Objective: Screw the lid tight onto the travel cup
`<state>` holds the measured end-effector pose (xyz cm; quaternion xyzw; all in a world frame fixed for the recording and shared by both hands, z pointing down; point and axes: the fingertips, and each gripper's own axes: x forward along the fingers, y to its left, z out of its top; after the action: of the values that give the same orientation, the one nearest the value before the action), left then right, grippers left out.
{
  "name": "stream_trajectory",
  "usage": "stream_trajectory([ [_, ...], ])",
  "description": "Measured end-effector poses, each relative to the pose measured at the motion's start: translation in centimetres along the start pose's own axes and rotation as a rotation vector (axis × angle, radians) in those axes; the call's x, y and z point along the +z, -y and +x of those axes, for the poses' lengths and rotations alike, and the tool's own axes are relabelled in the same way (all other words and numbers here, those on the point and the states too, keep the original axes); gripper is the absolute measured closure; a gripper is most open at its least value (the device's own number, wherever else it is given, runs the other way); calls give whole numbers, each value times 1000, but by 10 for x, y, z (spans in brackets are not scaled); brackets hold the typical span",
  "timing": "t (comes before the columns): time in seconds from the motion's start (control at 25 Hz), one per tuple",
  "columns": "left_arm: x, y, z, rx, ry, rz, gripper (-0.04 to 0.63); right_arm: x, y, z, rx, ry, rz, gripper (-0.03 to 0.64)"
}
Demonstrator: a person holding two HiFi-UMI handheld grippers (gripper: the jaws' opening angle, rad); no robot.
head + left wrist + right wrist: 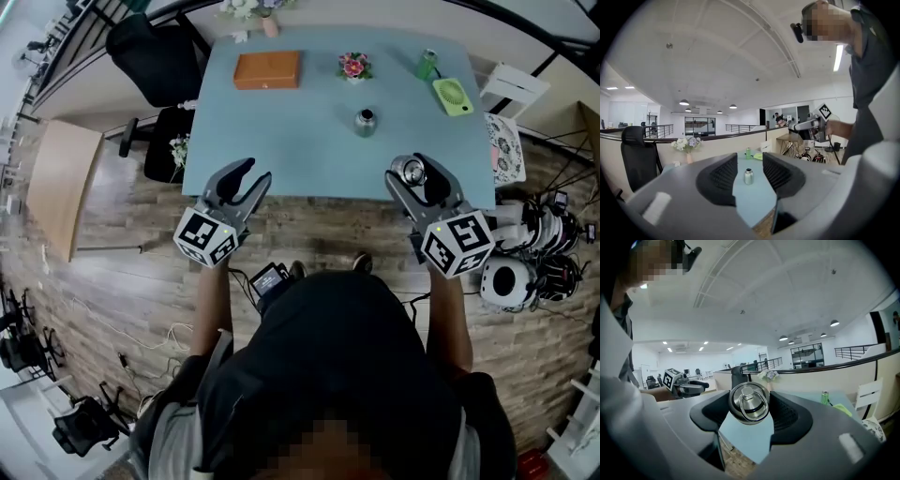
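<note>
The steel travel cup [365, 122] stands upright and lidless on the light blue table [281, 141], to the right of its middle. In the left gripper view the cup [748, 176] shows far off through the gap of the jaws. My right gripper [410, 169] hovers over the table's near right edge, shut on the round metal lid [410, 172]. In the right gripper view the lid [749, 403], with its ring handle, sits clamped between the pads of that gripper [749, 401]. My left gripper [256, 171] hangs at the near left edge. Its jaws [750, 159] stand narrowly apart with nothing between them.
At the table's back lie a brown box [268, 69], a small flower ornament [354, 66], a green bottle [427, 64] and a lime-green gadget [453, 96]. A black chair [150, 47] stands at the far left corner and a white chair [513, 89] on the right. Equipment [534, 253] sits on the floor.
</note>
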<state>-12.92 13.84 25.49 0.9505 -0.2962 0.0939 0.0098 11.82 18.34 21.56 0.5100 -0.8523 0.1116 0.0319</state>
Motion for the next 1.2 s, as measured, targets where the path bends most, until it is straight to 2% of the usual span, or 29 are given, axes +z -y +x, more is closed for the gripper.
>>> stream_trajectory([
  [0.28, 7, 24, 30, 68, -23, -8, 419, 0, 43, -1, 81, -2, 10, 351],
  [0.52, 9, 44, 55, 76, -66, 0, 419, -5, 72, -7, 110, 11, 40, 351],
  [0.88, 8, 54, 103, -8, -114, 12, 419, -16, 98, -10, 78, 16, 103, 351],
  [1.2, 3, 40, 148, -131, -89, 7, 419, -20, 106, -2, -6, -5, 105, 351],
])
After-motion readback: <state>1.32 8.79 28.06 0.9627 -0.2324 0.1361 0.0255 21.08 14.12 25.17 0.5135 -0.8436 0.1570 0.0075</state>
